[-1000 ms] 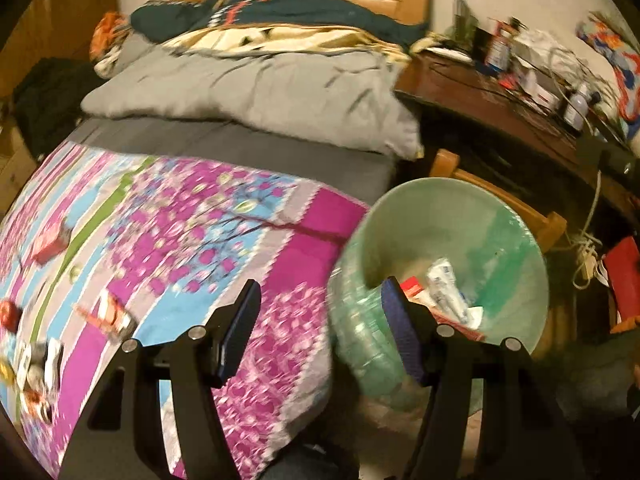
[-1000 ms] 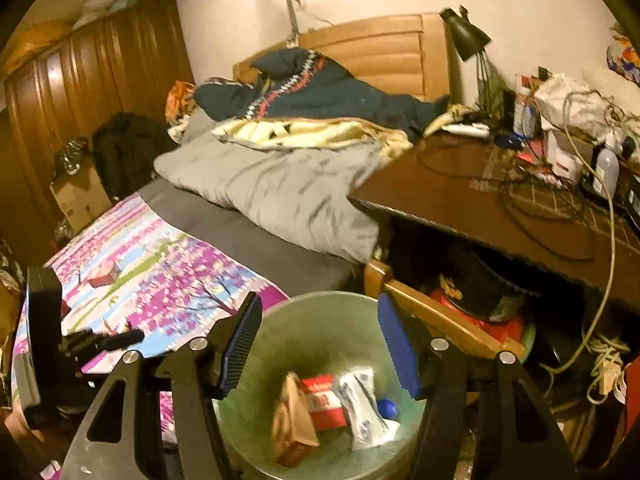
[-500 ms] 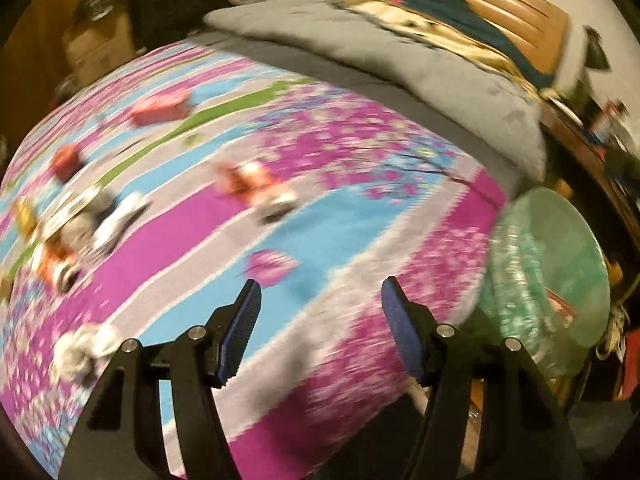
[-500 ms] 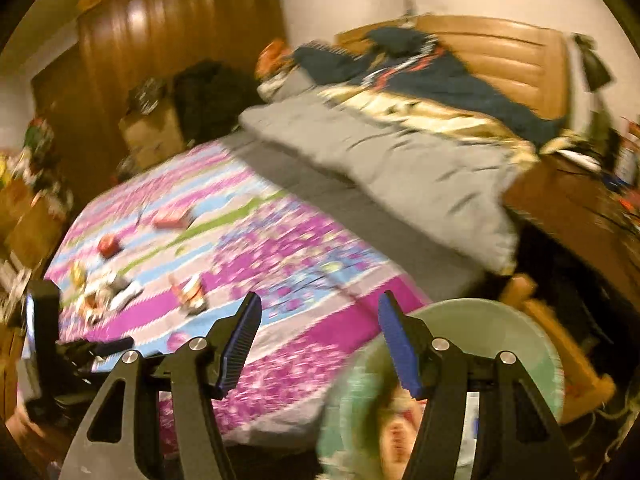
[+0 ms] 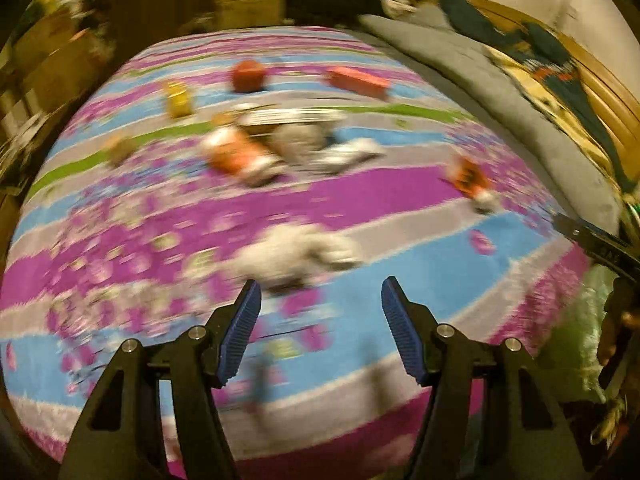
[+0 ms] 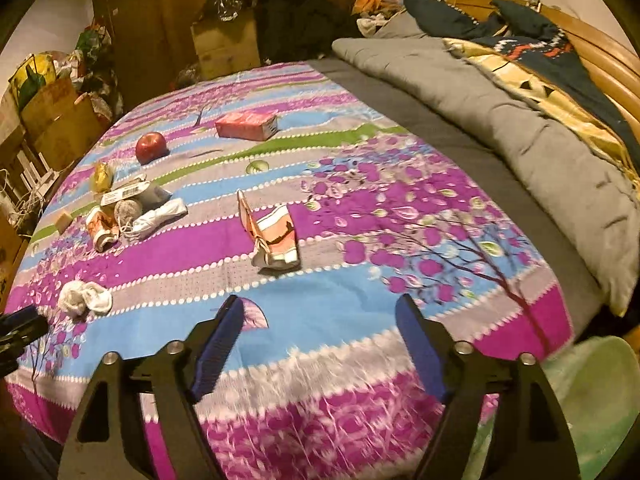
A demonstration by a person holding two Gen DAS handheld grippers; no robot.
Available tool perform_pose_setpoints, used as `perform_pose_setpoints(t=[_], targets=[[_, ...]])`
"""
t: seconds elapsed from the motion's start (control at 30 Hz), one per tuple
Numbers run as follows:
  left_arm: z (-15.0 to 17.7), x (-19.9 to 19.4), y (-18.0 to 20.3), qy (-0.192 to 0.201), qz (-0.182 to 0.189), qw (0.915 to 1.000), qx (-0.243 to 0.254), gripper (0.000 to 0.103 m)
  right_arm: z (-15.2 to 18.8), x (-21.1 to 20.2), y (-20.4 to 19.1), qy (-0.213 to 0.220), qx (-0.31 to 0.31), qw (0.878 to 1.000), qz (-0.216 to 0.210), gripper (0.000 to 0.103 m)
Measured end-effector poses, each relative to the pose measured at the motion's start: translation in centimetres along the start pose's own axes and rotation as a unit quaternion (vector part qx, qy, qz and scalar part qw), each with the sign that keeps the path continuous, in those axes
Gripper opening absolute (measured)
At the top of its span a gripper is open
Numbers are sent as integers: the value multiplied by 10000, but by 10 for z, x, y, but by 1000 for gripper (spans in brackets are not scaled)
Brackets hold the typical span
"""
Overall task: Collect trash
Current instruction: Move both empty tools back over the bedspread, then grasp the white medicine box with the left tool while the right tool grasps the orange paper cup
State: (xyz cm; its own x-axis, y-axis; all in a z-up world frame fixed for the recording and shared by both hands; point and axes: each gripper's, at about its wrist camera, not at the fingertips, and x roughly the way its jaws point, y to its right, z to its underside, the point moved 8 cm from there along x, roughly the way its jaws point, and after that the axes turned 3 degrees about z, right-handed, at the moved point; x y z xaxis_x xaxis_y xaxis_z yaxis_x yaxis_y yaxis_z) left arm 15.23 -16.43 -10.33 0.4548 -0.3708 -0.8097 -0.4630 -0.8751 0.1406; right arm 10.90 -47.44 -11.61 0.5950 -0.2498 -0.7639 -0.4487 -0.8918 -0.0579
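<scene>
Reaching for next trash: left gripper [image 5: 320, 304] and right gripper [image 6: 318, 330] both spread, empty (left blurry); next, descend onto white wad [image 5: 298, 254].

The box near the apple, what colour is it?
The box is pink-red, seen best in the right wrist view, beside the red apple.

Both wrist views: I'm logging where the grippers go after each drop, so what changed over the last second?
Both grippers swung left, away from the green bin and over the bedspread. The left gripper now points at a white crumpled wad; the right gripper faces an orange-and-white carton. Neither took hold of anything; both stay open and empty. The litter lies unmoved.
</scene>
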Motion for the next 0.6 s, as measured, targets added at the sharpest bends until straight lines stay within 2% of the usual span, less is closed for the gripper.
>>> perform_pose_setpoints(t=[0.13,0.27,0.47,0.53,0.6], targets=[[11,-1,-61,-83,-355,9973,-638,60,-10,26,-2,-56,94,9999,-35,86],[12,1,-95,-137,-611,9938,-922,60,-19,51,-2,-177,174,9997,-67,87],[-9,8,-90,-10,-549,9944,-907,60,-26,95,-10,-422,137,9988,-198,87],[-25,13,-81,55,-538,9964,-651,60,-21,110,-13,-612,74,9979,-221,87],[-53,20,-72,160,-472,9983,-289,60,-18,118,-14,-701,113,9970,-292,83]])
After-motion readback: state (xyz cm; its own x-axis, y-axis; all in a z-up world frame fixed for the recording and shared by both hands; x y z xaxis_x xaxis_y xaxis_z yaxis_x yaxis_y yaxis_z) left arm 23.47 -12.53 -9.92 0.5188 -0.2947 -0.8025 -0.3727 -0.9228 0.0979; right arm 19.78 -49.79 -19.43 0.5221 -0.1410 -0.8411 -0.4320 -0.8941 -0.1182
